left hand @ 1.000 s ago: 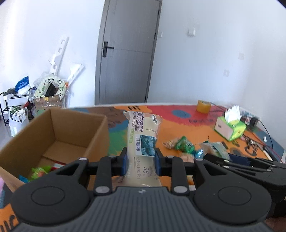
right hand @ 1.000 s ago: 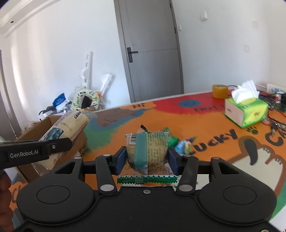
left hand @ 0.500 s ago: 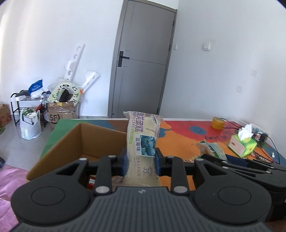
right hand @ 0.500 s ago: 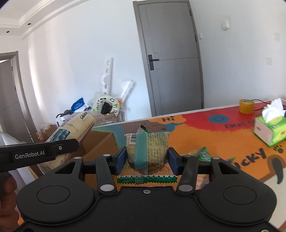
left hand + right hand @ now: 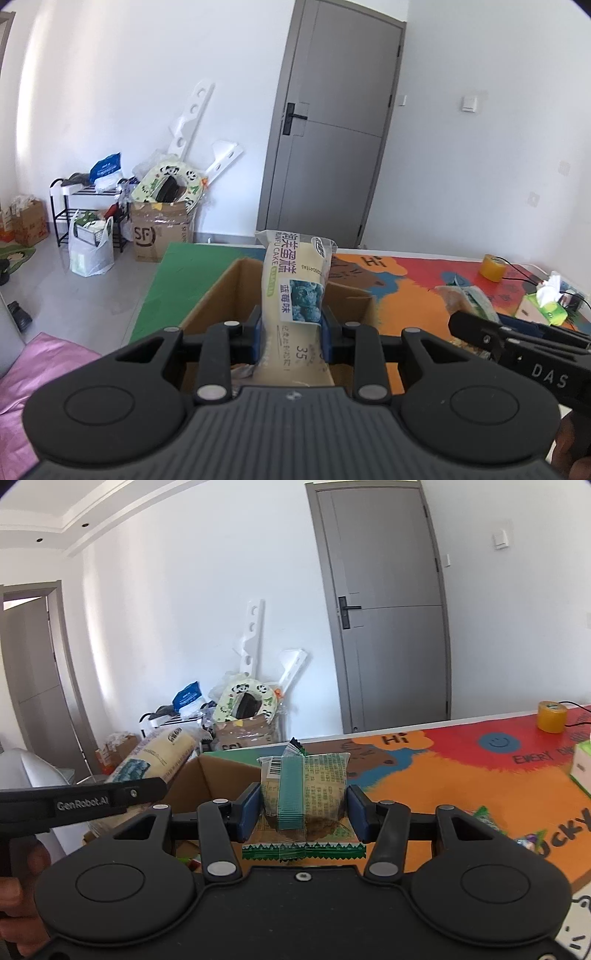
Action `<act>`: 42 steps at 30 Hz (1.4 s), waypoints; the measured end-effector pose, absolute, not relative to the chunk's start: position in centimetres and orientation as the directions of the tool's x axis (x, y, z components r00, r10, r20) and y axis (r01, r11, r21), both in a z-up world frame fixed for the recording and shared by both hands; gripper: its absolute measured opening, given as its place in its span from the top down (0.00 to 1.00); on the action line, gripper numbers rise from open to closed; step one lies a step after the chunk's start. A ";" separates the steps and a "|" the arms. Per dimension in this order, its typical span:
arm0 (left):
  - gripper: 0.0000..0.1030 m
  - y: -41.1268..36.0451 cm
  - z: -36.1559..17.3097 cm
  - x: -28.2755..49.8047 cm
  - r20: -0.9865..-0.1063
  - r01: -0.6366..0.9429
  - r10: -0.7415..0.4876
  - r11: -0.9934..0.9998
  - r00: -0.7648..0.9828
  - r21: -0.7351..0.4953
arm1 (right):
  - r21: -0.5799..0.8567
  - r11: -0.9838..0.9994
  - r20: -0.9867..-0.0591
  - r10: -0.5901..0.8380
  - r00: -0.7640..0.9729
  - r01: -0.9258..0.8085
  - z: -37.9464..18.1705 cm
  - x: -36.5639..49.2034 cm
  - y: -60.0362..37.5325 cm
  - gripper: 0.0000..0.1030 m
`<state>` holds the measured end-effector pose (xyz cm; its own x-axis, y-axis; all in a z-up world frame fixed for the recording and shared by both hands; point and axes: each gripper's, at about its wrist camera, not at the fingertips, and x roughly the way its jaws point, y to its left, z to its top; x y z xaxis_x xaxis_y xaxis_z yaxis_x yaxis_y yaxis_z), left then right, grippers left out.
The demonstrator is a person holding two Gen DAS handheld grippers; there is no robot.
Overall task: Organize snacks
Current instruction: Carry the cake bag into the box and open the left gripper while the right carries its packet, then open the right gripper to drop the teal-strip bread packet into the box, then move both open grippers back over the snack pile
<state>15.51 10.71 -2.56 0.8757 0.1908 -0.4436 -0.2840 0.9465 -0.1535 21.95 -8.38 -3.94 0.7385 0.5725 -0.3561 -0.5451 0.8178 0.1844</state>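
The bench (image 5: 406, 273), under its bright cartoon mat, filled the right half of both frames. At centre sat the open cardboard box (image 5: 221, 299), most of its inside blocked by claw bodies; the left wrist view gave only a blurred scrap of something low inside, and the right wrist view showed a bit of green at the lower left of the box (image 5: 207, 775), too small to name.

The left claw (image 5: 291, 332) was clamped on a tall blueberry cake pack (image 5: 293, 291), held upright at mid-frame over the box opening. The right wrist view caught that same pack (image 5: 155, 753) from the side, tilted at the left edge of the frame.

The right claw (image 5: 303, 808) was closed around a square green-wrapped snack (image 5: 304, 786), barcode at top, serrated edge hanging below, at the box's right wall. From the left wrist, that snack (image 5: 465, 299) was only a blurred lump at mid-right.

A tissue box (image 5: 543, 310) and a yellow tape roll (image 5: 493, 267) stood at far right. Loose wrappers (image 5: 487, 818) lay at lower right, seen only from the right wrist.
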 end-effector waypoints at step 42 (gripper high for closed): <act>0.14 9.8 -1.4 12.1 -0.422 -0.381 0.267 0.900 0.866 -0.214 | 0.269 0.873 -0.321 0.479 0.817 -0.406 -4.0 20.9 -13.1 0.00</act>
